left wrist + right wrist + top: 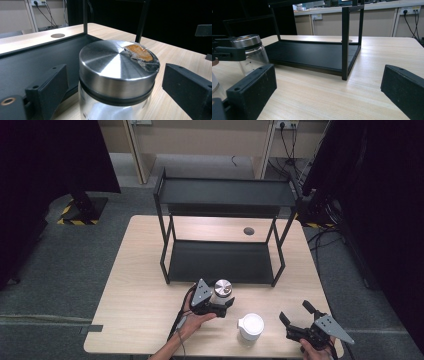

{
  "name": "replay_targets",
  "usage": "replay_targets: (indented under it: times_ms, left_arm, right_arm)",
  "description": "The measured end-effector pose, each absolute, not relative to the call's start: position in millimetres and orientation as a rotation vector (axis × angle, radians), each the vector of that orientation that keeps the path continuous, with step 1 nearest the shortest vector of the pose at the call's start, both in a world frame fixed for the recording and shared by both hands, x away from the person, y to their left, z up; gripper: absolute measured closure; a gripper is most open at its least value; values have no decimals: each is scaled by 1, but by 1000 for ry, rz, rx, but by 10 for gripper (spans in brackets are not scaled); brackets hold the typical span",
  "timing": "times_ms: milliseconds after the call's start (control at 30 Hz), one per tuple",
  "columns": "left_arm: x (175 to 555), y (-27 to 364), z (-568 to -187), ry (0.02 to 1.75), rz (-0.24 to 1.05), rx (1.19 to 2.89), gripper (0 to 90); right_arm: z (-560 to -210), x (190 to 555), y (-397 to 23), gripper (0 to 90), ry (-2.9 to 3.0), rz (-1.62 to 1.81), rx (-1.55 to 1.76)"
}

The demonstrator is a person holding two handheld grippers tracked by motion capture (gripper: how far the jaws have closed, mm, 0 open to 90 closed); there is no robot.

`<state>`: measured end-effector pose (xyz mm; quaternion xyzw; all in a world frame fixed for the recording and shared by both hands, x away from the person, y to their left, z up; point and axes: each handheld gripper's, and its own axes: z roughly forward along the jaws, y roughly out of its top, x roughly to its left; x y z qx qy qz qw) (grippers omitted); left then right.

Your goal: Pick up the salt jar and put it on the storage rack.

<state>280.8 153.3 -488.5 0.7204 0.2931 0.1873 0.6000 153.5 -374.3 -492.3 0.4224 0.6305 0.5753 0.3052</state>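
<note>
The left gripper, low and centre in the high view, has its jaws spread to either side of a glass jar with a brushed steel lid. In the left gripper view the jar stands between the two black jaws with a visible gap on each side, so the pads are not pressing on it. The jar sits on the table just in front of the black shelf rack, whose lower tray edge lies close behind it.

Right of the jar, near the bottom of the high view, stands a white-lidded container, just beside the left gripper. The right gripper, at the lower right, points toward the upper left with its jaws wide and nothing between them.

The left gripper view shows an orange-brown patch under torn film on the lid. The right gripper view shows the jar at its left edge, with a jaw of the left gripper across it.

The left hand grasps its gripper from below, forearm rising from the bottom edge.
</note>
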Motion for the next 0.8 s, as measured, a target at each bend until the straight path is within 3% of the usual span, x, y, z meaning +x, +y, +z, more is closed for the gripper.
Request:
replay_targets:
  times_ms: [367,667,800]
  left_arm:
    - [283,151,-488,688,441,1699,132]
    - [285,150,-487,673,449,1727,287]
    - [285,149,-486,672,458,1737,303]
  right_arm:
    - [-492,153,-375,3,1667,1526,1116]
    - [-492,154,-375,3,1673,1527,1113]
    - [-492,154,-375,3,1674,1527,1113]
